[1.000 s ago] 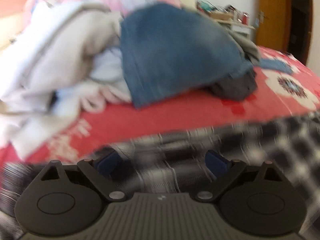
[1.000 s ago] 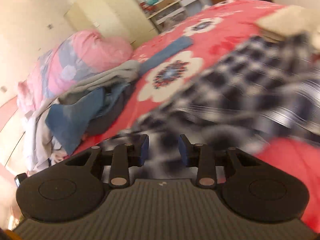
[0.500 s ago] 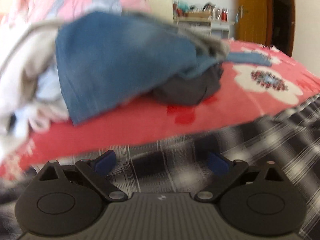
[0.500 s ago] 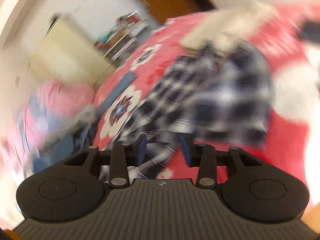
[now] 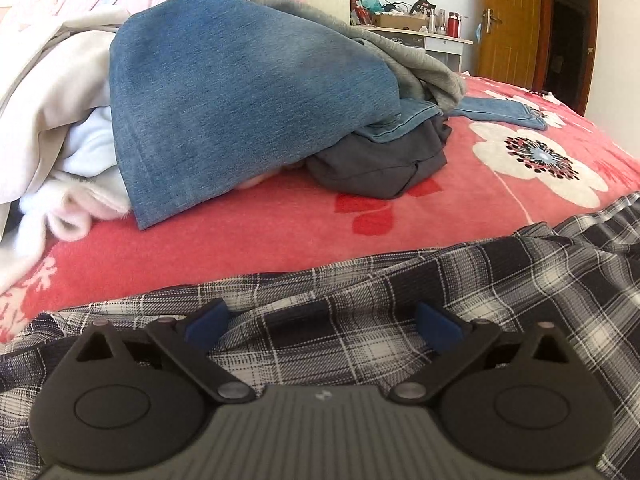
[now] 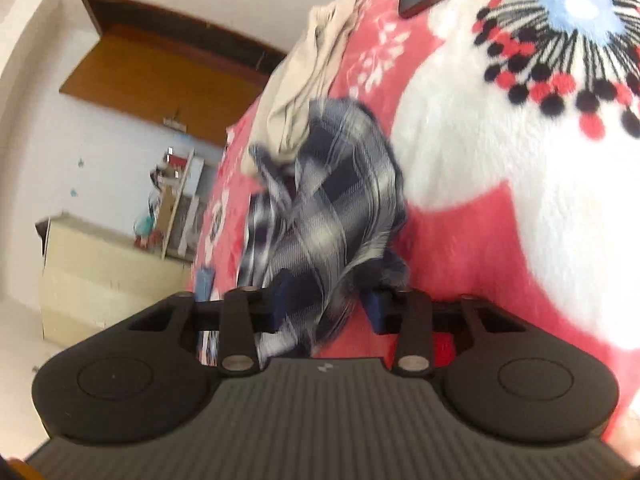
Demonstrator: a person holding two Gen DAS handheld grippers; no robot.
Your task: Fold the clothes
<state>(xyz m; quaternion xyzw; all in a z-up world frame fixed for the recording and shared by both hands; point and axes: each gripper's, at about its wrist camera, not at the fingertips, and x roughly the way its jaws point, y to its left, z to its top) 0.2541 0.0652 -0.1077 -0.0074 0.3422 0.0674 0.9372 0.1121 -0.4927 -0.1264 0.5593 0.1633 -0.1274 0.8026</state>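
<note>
Gripping plaid shirt (image 6: 332, 216), right gripper (image 6: 326, 306) tilted

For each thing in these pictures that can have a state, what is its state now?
Left gripper: open, low over the plaid shirt.
Right gripper: plaid cloth bunched between its fingers; whether it grips, cannot tell.
Plaid shirt: unfolded, spread on the blanket.
Jeans: unfolded, draped over the pile.
Dark garment: crumpled under the jeans.
Door: open.
</note>
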